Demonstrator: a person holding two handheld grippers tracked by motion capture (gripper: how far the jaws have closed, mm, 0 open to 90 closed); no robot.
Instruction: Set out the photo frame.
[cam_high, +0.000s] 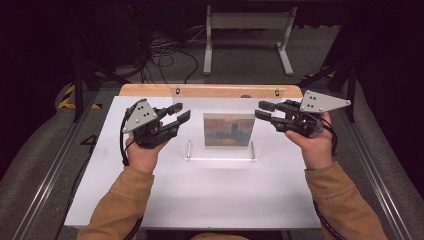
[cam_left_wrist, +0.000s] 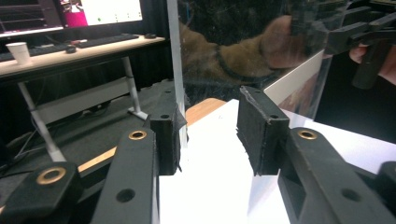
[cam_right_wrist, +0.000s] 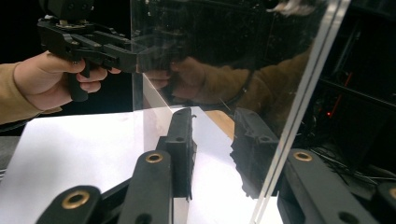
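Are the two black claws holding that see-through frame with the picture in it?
Not yet. The left gripper and right gripper are both open, each with its jaws either side of an edge of the clear frame, not clamped on it.

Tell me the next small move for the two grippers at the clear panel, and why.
Probably shut both on the clear panel. The left gripper has the panel's edge passing between its open jaws, and the right gripper straddles the opposite edge, also open. Neither clamps it yet, so closing seems the likely step before any lift.

Lab — monitor (cam_left_wrist: 70, 11), keyboard (cam_left_wrist: 105, 39), floor cables (cam_high: 165, 55).
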